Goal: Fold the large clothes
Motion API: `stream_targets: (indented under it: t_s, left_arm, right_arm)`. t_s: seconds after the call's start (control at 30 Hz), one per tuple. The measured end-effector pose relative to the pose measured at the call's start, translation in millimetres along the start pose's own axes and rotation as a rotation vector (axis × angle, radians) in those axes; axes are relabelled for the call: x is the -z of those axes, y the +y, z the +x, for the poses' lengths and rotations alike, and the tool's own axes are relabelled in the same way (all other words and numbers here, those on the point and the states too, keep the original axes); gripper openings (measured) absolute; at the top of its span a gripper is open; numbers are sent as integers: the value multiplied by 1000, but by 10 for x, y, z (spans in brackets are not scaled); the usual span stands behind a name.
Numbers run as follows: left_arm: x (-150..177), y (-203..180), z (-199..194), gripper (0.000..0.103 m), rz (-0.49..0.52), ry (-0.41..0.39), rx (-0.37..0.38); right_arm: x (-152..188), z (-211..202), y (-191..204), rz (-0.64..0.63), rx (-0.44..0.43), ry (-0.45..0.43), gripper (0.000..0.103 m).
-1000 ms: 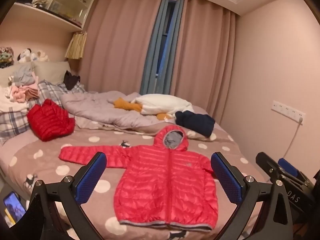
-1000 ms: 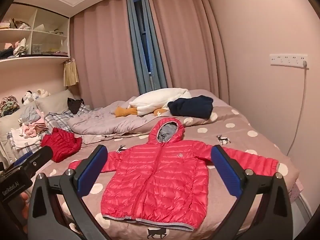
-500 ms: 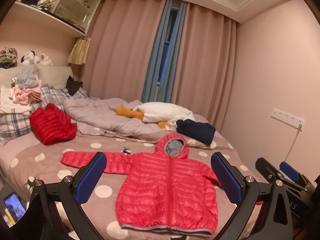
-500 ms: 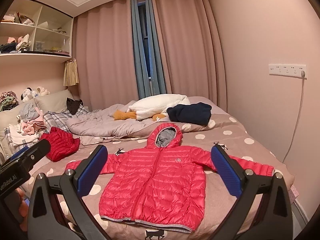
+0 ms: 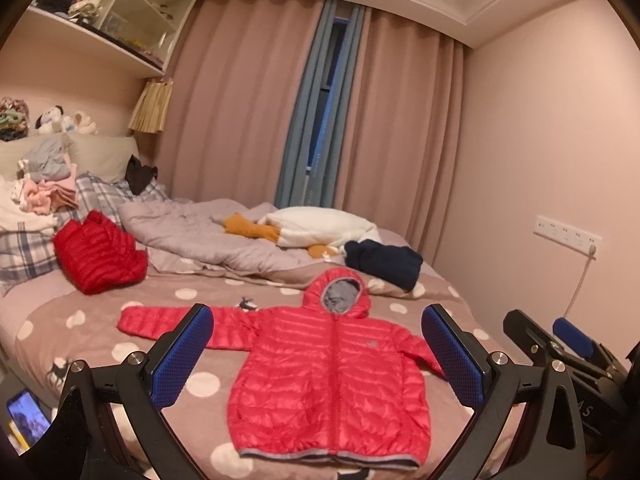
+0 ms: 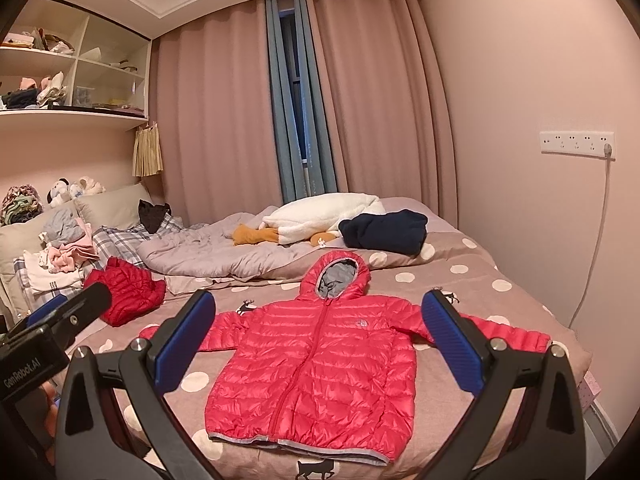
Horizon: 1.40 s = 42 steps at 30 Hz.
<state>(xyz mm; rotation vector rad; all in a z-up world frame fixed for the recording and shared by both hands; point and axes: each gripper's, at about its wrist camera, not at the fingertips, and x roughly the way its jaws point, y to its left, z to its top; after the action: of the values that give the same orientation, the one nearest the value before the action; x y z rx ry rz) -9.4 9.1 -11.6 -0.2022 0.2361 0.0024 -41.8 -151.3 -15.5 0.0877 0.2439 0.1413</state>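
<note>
Red hooded jacket (image 5: 332,380) flat on bed (image 5: 100,320), sleeves spread, zipped. Left hand-held gripper (image 5: 316,356) and right hand-held gripper (image 6: 320,344) — both wide open, empty, above bed.

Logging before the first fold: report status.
Left gripper and right gripper open, empty. Red jacket flat, zipped, sleeves spread on bed. Nothing on it.
</note>
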Motion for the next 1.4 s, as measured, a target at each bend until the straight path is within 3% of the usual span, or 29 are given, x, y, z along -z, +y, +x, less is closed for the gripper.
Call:
stream_targets:
  t_s: [0.83,1.4]
  left_arm:
    - [-2,-163,-29,103,39,-32,64]
    - [-2,-162,-41,103,21,-45,11]
  right_arm:
    - [-68,-72,-63,-16,68,-37,103]
    - [-39,-11,-148,5,80,-10,103]
